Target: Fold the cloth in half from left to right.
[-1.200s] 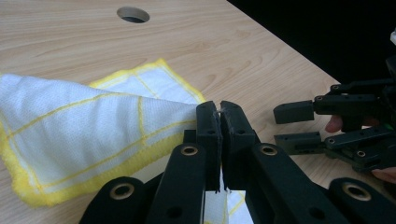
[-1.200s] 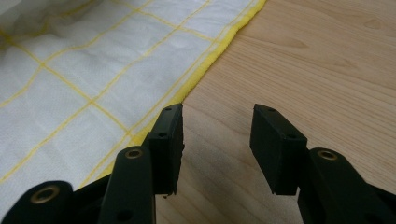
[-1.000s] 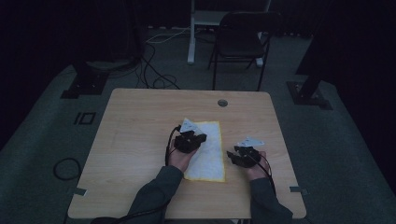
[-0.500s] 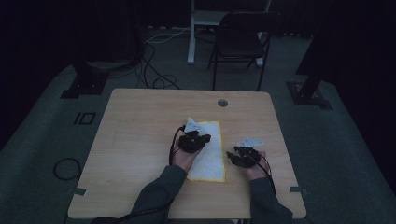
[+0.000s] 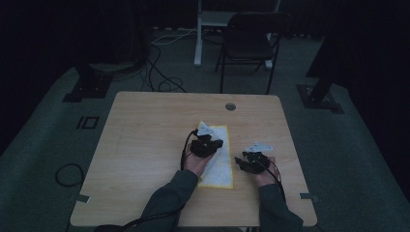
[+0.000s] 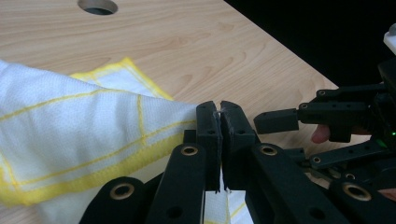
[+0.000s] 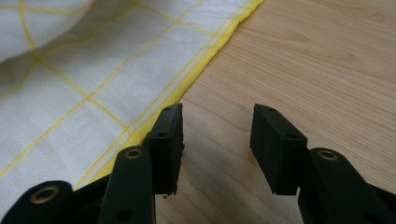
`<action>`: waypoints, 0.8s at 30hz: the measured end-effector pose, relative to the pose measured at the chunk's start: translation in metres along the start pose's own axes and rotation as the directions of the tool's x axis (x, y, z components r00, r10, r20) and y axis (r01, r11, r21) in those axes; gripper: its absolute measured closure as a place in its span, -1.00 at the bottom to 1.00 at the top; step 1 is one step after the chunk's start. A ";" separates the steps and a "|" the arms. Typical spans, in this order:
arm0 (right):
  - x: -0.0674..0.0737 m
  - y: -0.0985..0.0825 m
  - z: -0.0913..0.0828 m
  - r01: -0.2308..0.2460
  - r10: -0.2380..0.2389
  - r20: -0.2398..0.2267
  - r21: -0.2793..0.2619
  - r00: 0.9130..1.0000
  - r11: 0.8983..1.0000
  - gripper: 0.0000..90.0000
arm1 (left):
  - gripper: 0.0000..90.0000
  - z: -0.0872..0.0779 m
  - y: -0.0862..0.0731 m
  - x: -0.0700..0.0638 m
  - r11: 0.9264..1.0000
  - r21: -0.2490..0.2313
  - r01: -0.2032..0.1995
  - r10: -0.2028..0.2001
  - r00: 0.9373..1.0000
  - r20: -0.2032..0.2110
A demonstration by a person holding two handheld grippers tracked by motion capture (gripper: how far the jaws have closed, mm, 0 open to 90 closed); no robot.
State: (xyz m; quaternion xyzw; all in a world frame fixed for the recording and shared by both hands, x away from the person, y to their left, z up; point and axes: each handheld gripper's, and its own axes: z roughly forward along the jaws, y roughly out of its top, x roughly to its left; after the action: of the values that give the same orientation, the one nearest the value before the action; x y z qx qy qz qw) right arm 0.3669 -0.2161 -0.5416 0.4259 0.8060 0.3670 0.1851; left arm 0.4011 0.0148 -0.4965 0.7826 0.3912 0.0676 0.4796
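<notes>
Since the earlier frames your left gripper (image 5: 207, 145) has crept a little toward the far end of the white woven cloth with yellow grid lines and a yellow hem (image 5: 220, 166), drawing the pinched edge along; your right gripper (image 5: 251, 162) has kept its place beside the cloth's right hem.

Your left gripper's jaws are pressed together on a raised fold of the cloth (image 6: 93, 140), which drapes away from the pads in a loose ridge. Your right gripper (image 7: 217, 149) stands half open with nothing between the pads, its near pad just at the yellow hem (image 7: 196, 74) and bare wood under the gap.

That cloth lies lengthwise on the light wooden table (image 5: 145, 145), near the middle and toward your side. Judge it as light, thin and limp: it will sag and crease wherever it is unsupported, and a single layer can slip from a shallow pinch. Take it at the stitched hem or a corner, where the fabric is thicker, and bite well in.
</notes>
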 end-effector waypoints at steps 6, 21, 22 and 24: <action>-0.001 -0.001 0.000 -0.002 0.002 0.002 0.000 1.000 1.000 0.21 | 0.95 0.010 -0.001 -0.002 1.000 0.026 -0.006 0.006 1.000 -0.003; -0.001 -0.001 -0.001 -0.007 0.007 0.002 -0.001 1.000 1.000 0.21 | 0.89 0.034 -0.012 0.000 0.995 0.099 0.002 -0.001 1.000 -0.012; -0.001 -0.001 -0.001 -0.007 0.007 0.002 -0.001 1.000 1.000 0.21 | 0.81 0.034 -0.012 0.000 0.995 0.099 0.002 -0.001 1.000 -0.012; -0.001 -0.001 -0.001 -0.008 0.008 0.002 -0.003 1.000 1.000 0.21 | 0.67 0.031 -0.011 0.000 0.997 0.078 -0.003 0.002 1.000 0.005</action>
State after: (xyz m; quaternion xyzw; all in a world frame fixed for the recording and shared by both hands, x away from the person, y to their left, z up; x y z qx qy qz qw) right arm 0.3665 -0.2176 -0.5413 0.4292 0.8036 0.3685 0.1851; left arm 0.4098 -0.0044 -0.5221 0.8013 0.3912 0.0509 0.4497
